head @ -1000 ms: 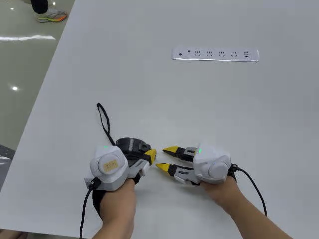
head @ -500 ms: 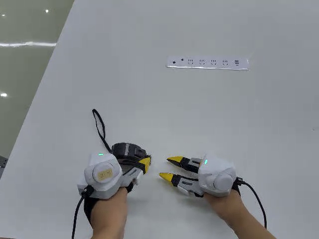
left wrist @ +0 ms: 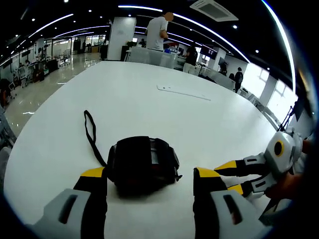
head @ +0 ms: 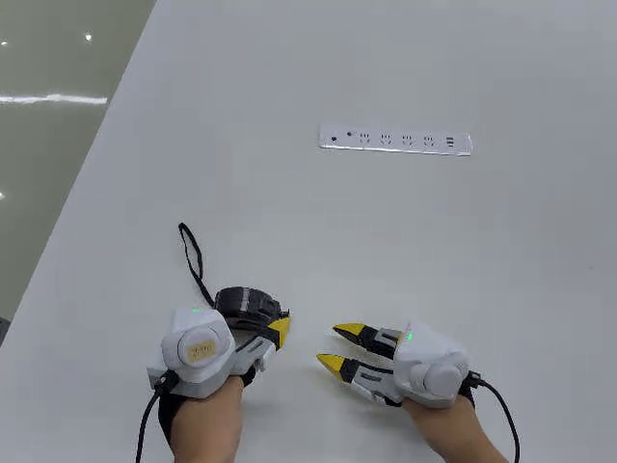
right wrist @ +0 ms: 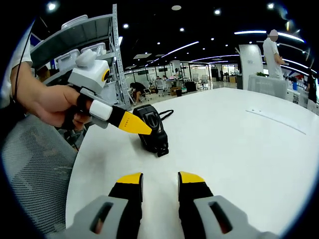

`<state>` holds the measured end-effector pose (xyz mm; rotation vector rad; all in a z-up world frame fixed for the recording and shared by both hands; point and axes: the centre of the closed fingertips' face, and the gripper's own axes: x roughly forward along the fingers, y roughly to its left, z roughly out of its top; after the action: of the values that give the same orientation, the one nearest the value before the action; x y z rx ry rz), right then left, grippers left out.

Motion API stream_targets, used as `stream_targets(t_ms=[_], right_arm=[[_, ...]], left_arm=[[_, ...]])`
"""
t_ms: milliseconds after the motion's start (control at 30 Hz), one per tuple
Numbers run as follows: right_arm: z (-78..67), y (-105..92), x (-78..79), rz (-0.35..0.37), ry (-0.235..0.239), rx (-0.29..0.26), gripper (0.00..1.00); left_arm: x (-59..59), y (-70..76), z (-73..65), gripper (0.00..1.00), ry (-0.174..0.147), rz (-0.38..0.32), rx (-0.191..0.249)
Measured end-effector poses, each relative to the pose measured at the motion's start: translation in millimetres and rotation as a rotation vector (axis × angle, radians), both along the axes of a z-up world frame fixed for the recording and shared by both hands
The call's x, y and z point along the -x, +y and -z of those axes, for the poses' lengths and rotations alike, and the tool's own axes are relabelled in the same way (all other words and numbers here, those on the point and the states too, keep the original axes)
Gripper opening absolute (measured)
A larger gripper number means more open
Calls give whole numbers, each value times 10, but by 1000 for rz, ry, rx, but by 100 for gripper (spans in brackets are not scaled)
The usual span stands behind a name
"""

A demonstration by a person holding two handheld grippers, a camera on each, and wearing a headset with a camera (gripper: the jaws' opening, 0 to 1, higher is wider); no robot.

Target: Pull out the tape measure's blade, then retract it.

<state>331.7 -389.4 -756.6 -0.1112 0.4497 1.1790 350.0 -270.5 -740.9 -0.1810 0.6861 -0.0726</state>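
The rigid black plastic tape measure [left wrist: 143,162] looks dense and smooth, so grip its flat sides. The left gripper [left wrist: 151,175] gapes wide around it, unclamped; the right gripper [right wrist: 160,178] sits half-open, empty.

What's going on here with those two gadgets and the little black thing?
A person at a white table holds a gripper in each hand. The left gripper is open, with its jaws on either side of a black tape measure lying on the table, but not closed on it. The right gripper is open too, close beside and pointing at the tape measure. No blade is out yet. A power strip lies farther back.
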Motion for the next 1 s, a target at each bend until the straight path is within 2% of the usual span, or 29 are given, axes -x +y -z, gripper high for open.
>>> stream_targets(t_ms=[133, 333, 467, 733, 867, 1000], right_arm=[[-35, -46, 26, 14, -8, 6, 27], [-51, -116, 43, 34, -4, 13, 29], [-113, -159, 64, 38, -11, 14, 30], [-115, -312, 84, 48, -7, 35, 30], [-110, -388, 120, 55, 1, 46, 31], [-121, -445, 147, 61, 7, 49, 32]], left_arm=[[17, -15, -54, 68, -14, 20, -7], [77, -13, -57, 69, -17, 46, -16], [105, 26, -66, 69, -22, 56, -23], [127, 30, -95, 69, -37, 85, -34], [141, 2, -124, 69, -44, 112, -30], [159, -8, -107, 70, -36, 130, -12]])
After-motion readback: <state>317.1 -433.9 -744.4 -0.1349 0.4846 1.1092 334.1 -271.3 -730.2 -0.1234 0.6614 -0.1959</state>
